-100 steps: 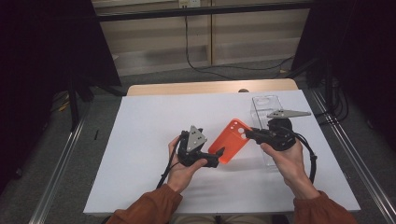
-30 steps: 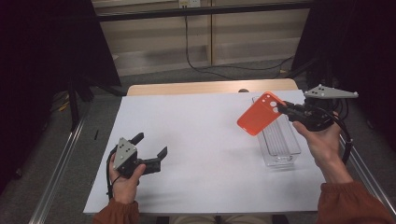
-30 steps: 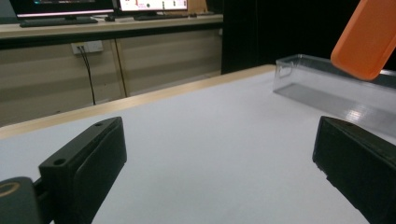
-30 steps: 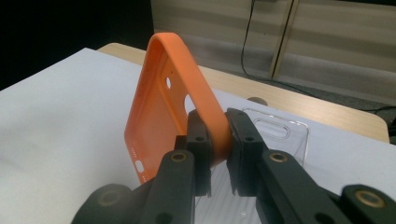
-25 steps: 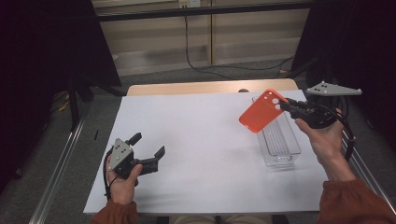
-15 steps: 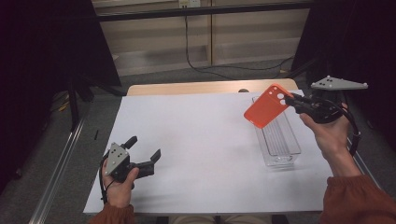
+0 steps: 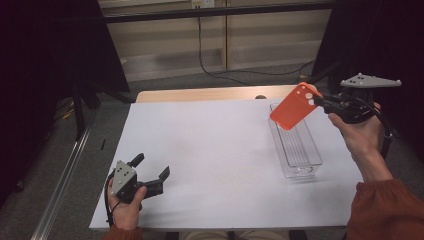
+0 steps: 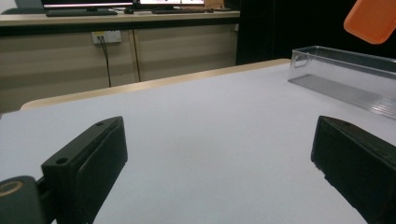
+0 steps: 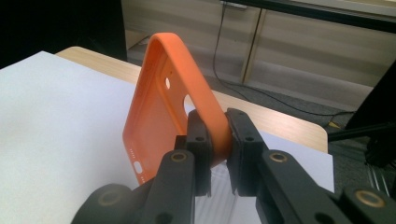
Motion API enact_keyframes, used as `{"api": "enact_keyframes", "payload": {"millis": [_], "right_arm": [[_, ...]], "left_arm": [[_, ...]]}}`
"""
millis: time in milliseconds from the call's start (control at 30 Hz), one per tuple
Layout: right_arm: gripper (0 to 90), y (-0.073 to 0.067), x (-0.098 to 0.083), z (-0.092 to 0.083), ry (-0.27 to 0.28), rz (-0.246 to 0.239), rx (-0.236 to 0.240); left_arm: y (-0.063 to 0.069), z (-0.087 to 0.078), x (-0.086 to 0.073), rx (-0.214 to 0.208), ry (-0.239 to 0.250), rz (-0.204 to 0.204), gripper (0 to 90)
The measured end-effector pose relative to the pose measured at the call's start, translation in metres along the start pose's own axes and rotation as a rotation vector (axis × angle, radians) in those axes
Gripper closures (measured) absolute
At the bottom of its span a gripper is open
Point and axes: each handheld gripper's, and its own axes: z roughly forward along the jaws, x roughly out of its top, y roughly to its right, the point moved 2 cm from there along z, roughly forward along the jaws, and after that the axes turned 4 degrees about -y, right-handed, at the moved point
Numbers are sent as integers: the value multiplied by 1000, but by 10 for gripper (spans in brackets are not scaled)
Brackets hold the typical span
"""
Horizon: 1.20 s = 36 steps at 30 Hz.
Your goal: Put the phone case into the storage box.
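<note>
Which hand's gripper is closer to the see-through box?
The right. The right gripper holds the orange phone case just above the clear box; the left gripper sits far across the table, fingers open.

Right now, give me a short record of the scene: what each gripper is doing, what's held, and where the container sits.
right gripper: shut on the orange phone case, gripping one edge
phone case position: in the air above the far end of the clear plastic tray
left gripper: open, nothing between its jaws, low at the near left of the white table
clear plastic tray: at the table's right, nothing visible inside
</note>
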Motion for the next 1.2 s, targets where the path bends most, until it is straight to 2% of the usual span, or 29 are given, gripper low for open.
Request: {"api": "enact_keyframes", "payload": {"millis": [67, 133, 267, 333, 433, 733, 1033, 1200], "right_arm": [[803, 2, 0, 2, -3, -2, -7], [804, 5, 0, 4, -3, -7, -8], [803, 9, 0, 8, 15, -33, -8], [803, 11, 0, 11, 16, -44, -8], [804, 13, 2, 14, 13, -65, -20], [804, 16, 10, 29, -24, -135, -51], [804, 18, 11, 49, -78, -166, -54], [803, 22, 10, 57, -105, -181, -73]], "left_arm": [[-2, -1, 0, 7, 3, 5, 38], [-4, -2, -1, 17, 9, -13, 37], [-6, -1, -4, 17, -10, -7, 38], [-6, 0, -4, 17, -7, -19, 39], [-6, -1, -4, 23, -9, -2, 39], [-5, 0, -4, 13, -10, -5, 39], [-5, 1, -4, 8, -16, 3, 40], [-4, 0, -1, -2, -6, 3, 38]]}}
